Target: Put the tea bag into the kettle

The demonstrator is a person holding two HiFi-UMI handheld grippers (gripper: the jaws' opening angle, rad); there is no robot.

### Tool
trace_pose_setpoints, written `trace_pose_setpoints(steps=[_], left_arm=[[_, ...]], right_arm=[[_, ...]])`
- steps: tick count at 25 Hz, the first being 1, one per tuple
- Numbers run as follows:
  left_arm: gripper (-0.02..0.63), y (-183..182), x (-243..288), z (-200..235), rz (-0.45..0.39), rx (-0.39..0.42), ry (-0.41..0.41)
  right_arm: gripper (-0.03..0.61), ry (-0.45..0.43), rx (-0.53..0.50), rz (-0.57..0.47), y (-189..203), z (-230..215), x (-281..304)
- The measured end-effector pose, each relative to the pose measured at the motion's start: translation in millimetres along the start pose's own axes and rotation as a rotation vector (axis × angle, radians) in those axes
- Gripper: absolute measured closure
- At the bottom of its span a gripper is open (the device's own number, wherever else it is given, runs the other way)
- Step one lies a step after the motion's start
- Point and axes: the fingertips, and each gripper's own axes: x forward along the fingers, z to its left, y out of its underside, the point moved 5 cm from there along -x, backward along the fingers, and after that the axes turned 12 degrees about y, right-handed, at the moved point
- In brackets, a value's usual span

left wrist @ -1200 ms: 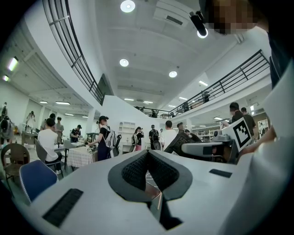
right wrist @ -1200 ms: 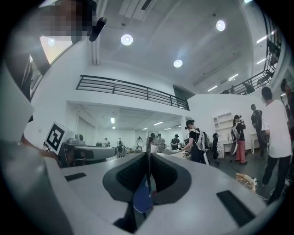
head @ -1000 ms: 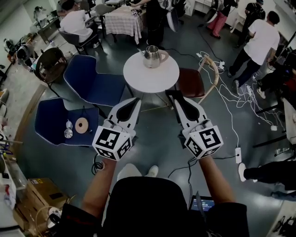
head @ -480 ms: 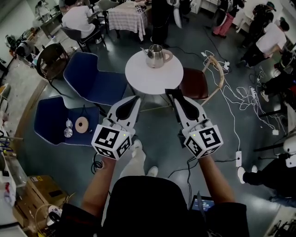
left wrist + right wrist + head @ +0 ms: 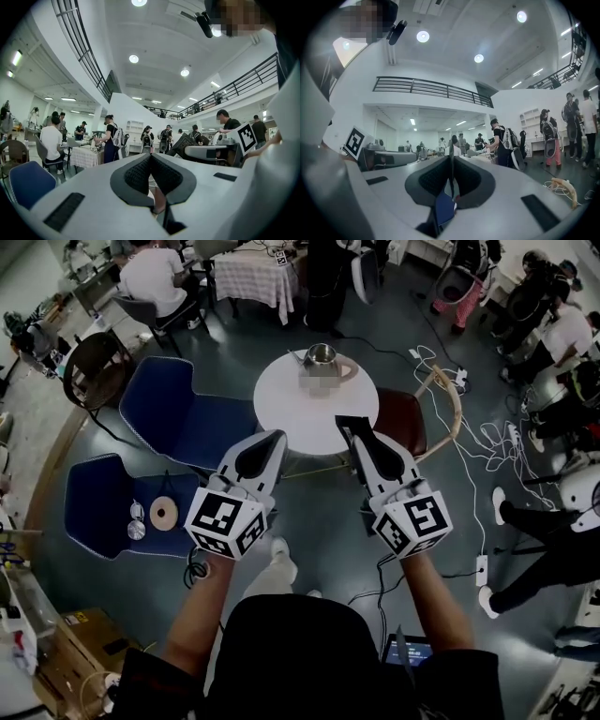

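The left gripper (image 5: 273,438) has its jaws clenched on nothing. Ahead, one steel kettle (image 5: 322,355) stands at the far side of one round white desk (image 5: 295,409). The right gripper (image 5: 348,423) pinches the one flat dark-blue tea bag (image 5: 444,206). It is best carried level and released only over the kettle's mouth.

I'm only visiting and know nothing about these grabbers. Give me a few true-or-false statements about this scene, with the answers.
1. The kettle stands on the round white table. True.
2. The right gripper is closed on a thin blue tea bag. True.
3. The tea bag is already inside the kettle. False: it sits between the right gripper's jaws, short of the table.
4. The chairs left of the table are red. False: they are blue.
5. The left gripper is wide open. False: its jaws are together, holding nothing.
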Motion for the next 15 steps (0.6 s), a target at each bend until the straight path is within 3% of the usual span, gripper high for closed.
trace_pose_setpoints(steps=[15], left_arm=[[0.598,-20.0,34.8,139.5,-0.013,-0.017,0.048]], right_arm=[[0.534,0.055,-0.010,-0.007,-14.0,5.2,138.4]])
